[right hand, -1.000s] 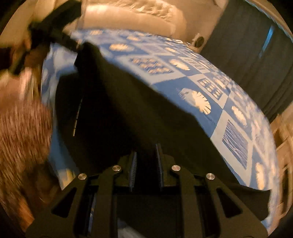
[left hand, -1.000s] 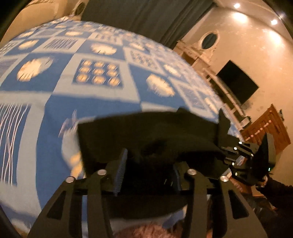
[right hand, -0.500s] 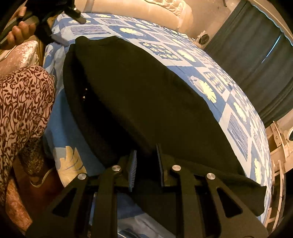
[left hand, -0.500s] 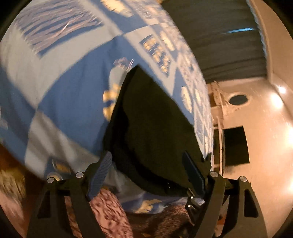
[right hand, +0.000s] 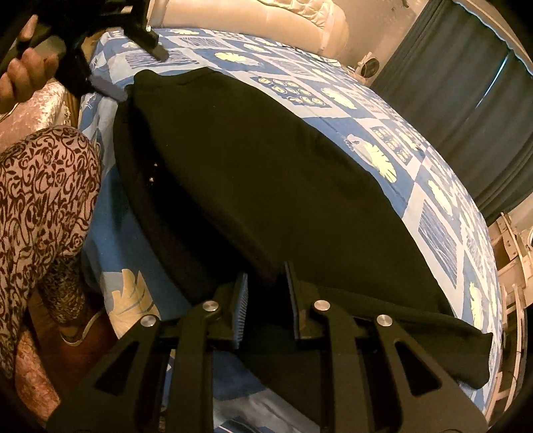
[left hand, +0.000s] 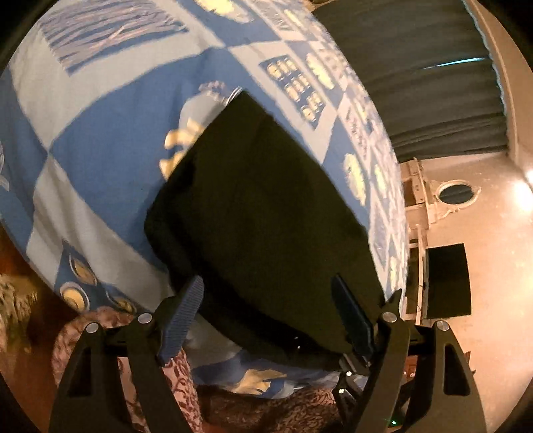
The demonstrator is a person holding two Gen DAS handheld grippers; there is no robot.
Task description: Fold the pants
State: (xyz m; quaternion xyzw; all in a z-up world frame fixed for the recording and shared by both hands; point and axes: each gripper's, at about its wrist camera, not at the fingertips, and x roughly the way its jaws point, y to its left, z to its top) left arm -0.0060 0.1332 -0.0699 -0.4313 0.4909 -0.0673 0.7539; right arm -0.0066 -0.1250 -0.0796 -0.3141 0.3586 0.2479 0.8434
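Note:
Black pants lie folded flat on the blue patterned bedcover, close to the bed's near edge. My left gripper hovers open over their near edge, its pads wide apart and off the cloth. In the right wrist view the pants stretch from the near right corner to the far left. My right gripper is shut on a fold of the black cloth at the near end. The left gripper shows at the far end of the pants, held by a hand.
A person's leg in patterned cloth stands against the bed's left side. A padded headboard is at the far end of the bed. Dark curtains, a white dresser and a black screen lie beyond the bed.
My left gripper let go of the pants' end, opened wide and rolled over. The pants settled flat on the bed. My right gripper kept its hold and sank a little.

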